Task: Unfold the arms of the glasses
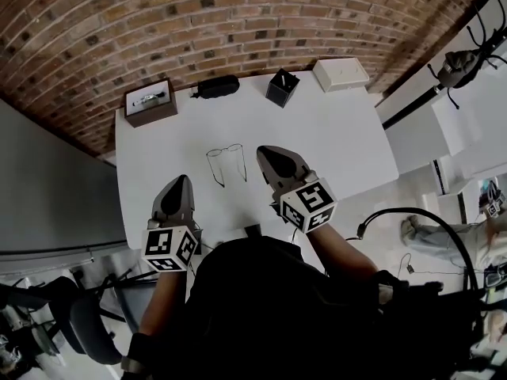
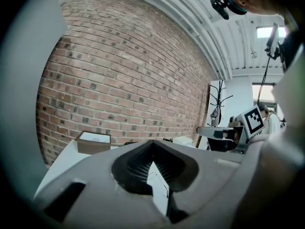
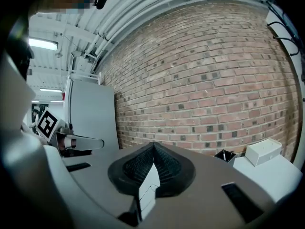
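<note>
Head view, glasses mid table, left claw and right claw closed, empty

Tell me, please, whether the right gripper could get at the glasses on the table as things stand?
Probably yes: the glasses lie on bare table beside the right gripper, with nothing between them. Its jaws are shut, though, and would need opening first.

The left gripper and right gripper hang side by side above the desk's near edge. Each has its jaws pressed together with nothing between, pointing toward the far edge.
</note>
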The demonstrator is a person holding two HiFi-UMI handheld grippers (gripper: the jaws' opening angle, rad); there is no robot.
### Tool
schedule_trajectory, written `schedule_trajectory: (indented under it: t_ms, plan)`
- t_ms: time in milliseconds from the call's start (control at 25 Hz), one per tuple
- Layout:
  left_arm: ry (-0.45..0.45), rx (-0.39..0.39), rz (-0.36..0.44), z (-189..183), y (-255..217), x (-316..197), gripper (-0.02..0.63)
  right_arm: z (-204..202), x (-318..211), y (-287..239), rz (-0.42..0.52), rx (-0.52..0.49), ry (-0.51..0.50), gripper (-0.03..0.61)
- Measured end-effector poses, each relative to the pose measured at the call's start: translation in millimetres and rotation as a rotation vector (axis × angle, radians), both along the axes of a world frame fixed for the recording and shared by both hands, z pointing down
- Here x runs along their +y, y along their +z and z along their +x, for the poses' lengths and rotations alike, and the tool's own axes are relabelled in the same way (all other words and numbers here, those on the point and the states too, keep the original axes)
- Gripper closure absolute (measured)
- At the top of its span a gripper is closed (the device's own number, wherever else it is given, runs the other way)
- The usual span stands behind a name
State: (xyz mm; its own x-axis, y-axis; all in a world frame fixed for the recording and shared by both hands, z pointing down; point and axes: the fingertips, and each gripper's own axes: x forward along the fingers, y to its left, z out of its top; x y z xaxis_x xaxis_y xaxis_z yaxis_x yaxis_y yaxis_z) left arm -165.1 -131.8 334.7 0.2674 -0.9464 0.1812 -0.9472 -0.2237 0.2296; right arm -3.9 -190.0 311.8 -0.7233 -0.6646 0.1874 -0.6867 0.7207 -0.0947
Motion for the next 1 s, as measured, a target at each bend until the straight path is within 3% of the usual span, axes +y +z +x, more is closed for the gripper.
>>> schedule_trajectory:
  t_ms: [1000]
  plan:
    - [-0.033, -0.052, 0.042, -3.7, -20.0, 3.8, 0.603, 27.5, 1.5, -8.3, 0.023, 0.019, 0.067, 0.571]
